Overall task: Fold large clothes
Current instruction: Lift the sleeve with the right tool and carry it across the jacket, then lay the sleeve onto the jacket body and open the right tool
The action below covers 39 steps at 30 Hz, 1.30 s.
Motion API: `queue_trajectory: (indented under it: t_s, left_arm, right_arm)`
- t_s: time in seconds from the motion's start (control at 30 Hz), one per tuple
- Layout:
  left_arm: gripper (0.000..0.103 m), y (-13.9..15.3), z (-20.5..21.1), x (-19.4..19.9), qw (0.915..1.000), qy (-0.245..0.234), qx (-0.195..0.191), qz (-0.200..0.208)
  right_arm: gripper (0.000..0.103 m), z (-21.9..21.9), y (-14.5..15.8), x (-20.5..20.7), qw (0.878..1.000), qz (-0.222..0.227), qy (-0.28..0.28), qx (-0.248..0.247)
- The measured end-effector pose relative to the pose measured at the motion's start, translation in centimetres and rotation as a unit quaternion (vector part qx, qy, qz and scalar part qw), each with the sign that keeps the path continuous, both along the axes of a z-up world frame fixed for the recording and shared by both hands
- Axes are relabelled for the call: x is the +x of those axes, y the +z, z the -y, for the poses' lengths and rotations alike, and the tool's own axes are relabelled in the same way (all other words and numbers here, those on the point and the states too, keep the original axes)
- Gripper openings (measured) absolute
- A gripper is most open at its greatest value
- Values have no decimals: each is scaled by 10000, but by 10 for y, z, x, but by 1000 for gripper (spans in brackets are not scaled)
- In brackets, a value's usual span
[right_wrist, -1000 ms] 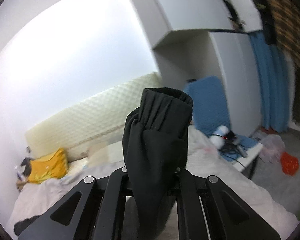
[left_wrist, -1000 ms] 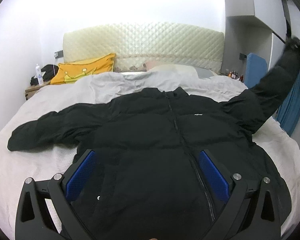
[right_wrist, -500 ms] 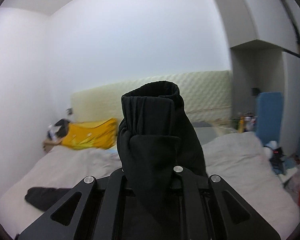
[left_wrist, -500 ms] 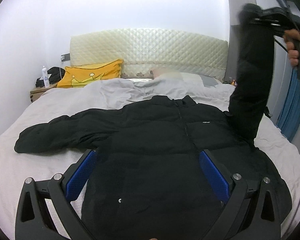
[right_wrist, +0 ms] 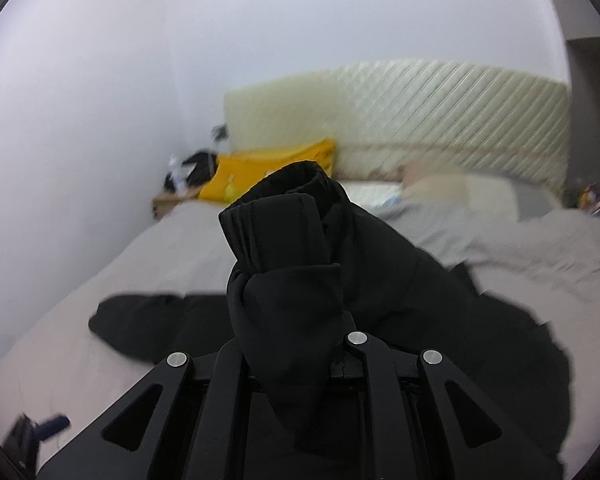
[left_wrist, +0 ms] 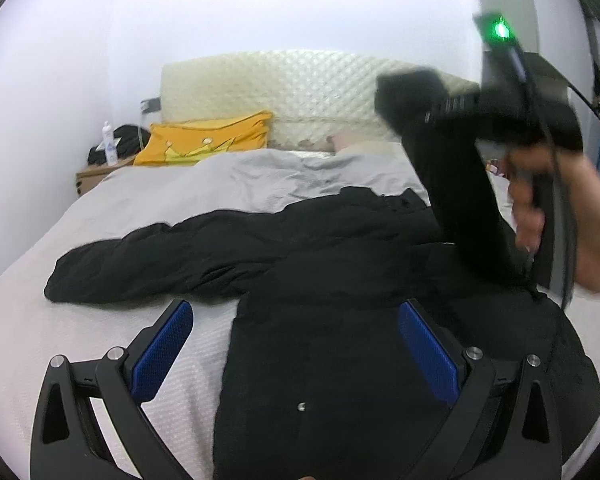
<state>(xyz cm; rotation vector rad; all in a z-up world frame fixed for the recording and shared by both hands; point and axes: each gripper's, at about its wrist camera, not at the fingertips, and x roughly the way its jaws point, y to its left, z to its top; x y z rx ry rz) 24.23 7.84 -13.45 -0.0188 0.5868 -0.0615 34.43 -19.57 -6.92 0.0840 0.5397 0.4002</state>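
A black puffer jacket [left_wrist: 340,264] lies front-up on the bed, its left sleeve [left_wrist: 140,264] stretched out flat. My left gripper [left_wrist: 296,344] is open with blue pads, low over the jacket's hem. My right gripper [right_wrist: 296,344] is shut on the right sleeve cuff [right_wrist: 284,216] and holds it up over the jacket's chest. In the left wrist view, the right gripper [left_wrist: 440,108] is at the upper right, and the raised sleeve [left_wrist: 460,200] hangs from it.
The bed's light grey sheet [left_wrist: 180,196] runs to a cream quilted headboard [left_wrist: 292,92]. A yellow pillow [left_wrist: 208,140] lies at the back left. A bedside stand [left_wrist: 96,172] with a bottle stands by the left wall. The bed's right side [right_wrist: 540,248] has rumpled bedding.
My right gripper has carried the sleeve cuff up and leftward, from out at the right to above the jacket body. My left gripper has shifted slightly to the left and stays open.
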Motion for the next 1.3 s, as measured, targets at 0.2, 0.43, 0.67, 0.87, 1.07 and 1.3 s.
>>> queue_trajectory:
  t_s: [0.2, 0.43, 0.67, 0.87, 1.07, 1.3]
  left_arm:
    - [102, -11, -16, 11, 9996, 219, -79, -188]
    - [103, -25, -18, 23, 9989, 161, -171, -411]
    - [103, -36, -15, 32, 9982, 206, -251, -500]
    - [102, -19, -20, 35, 9972, 369, -343, -551]
    - [102, 20, -16, 19, 9981, 433, -240, -372]
    - [103, 77, -2, -16, 9989, 396, -253, -57]
  right_arm:
    - [11, -53, -85, 17, 9965, -694, 444, -155]
    - [11, -75, -158, 22, 9909, -1216, 401, -425]
    - [21, -73, -165, 20, 9905, -1274, 331, -405]
    - [49, -68, -129, -3, 9914, -1173, 454, -355]
    - [68, -44, -73, -37, 9947, -856, 552, -163]
    - [68, 0, 8, -90, 9990, -306, 280, -181]
